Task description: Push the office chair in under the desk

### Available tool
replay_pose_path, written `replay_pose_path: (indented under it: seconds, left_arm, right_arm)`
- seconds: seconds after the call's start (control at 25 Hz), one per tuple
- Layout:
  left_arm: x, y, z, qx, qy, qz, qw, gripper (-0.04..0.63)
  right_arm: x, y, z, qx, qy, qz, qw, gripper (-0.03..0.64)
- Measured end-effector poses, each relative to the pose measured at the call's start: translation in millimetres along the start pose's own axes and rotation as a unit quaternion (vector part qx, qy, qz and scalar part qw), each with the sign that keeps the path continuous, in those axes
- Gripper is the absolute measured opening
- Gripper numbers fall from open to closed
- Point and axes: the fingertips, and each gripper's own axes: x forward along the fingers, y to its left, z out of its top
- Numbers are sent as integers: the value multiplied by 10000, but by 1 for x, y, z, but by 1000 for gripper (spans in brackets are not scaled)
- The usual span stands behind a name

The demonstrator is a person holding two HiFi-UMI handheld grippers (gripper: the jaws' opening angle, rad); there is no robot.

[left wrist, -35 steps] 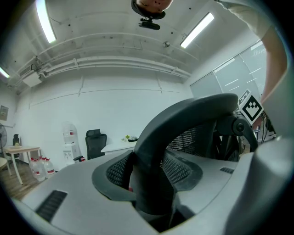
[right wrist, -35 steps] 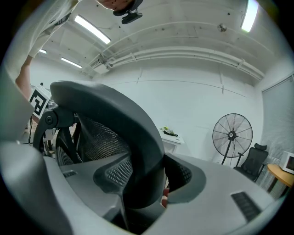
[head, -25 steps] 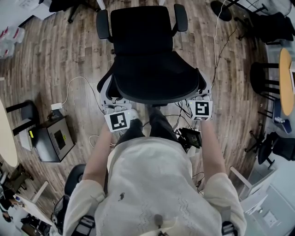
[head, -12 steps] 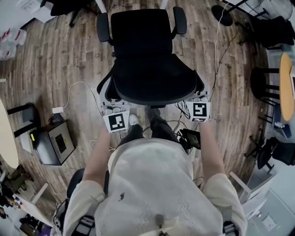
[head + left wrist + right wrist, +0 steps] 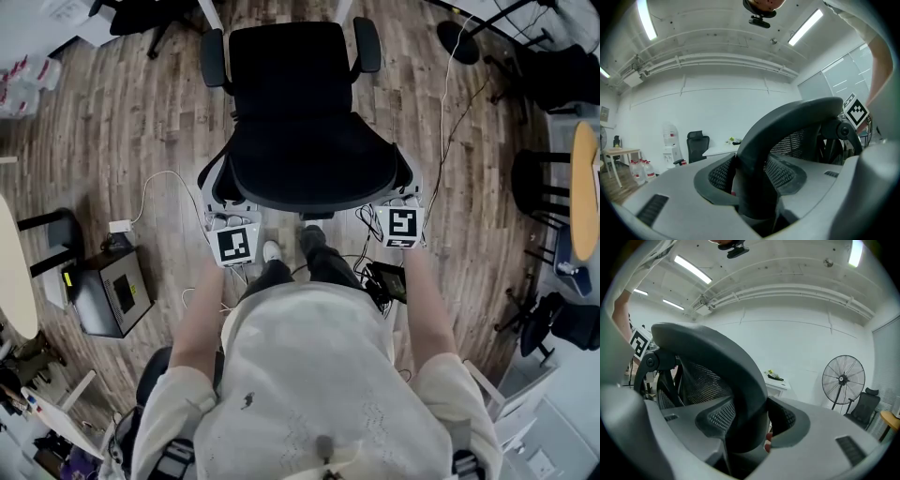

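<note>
**A:** Where's the office chair (image 5: 300,150)?

**B:** Right in front of me on the wooden floor (image 5: 122,122), seat facing away. My left fingers (image 5: 718,175) pinch the left side of its backrest rim, and my right fingers (image 5: 717,414) pinch the right side.

**A:** Which step is this?

**B:** The push itself, I reckon. The counter (image 5: 723,148) stands well ahead, so the chair isn't under it yet.

**A:** And next?

**B:** Probably an even shove from my 2 hands, so it rolls straight.

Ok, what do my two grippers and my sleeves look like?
The pale grey plastic left tongs and right tongs each bear a white cube with black square markers and dark mesh-textured pads. The person wears a cream short-sleeved top.
</note>
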Motion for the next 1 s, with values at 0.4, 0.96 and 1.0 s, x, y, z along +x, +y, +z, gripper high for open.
replay_pose_path:
  seconds: [0.4, 0.96, 1.0]
  left_arm:
    - [30, -12, 5, 23, 135, 102, 9999, 219]
    - [67, -2, 5, 81, 224, 239, 9994, 219]
    - [69, 0, 4, 89, 221, 256, 9994, 219]
  right_arm:
    - [22, -32, -1, -10, 39, 112, 9999, 225]
    - [64, -52, 14, -39, -86, 300, 9995, 222]
    - [67, -52, 15, -43, -98, 306, 9995, 222]
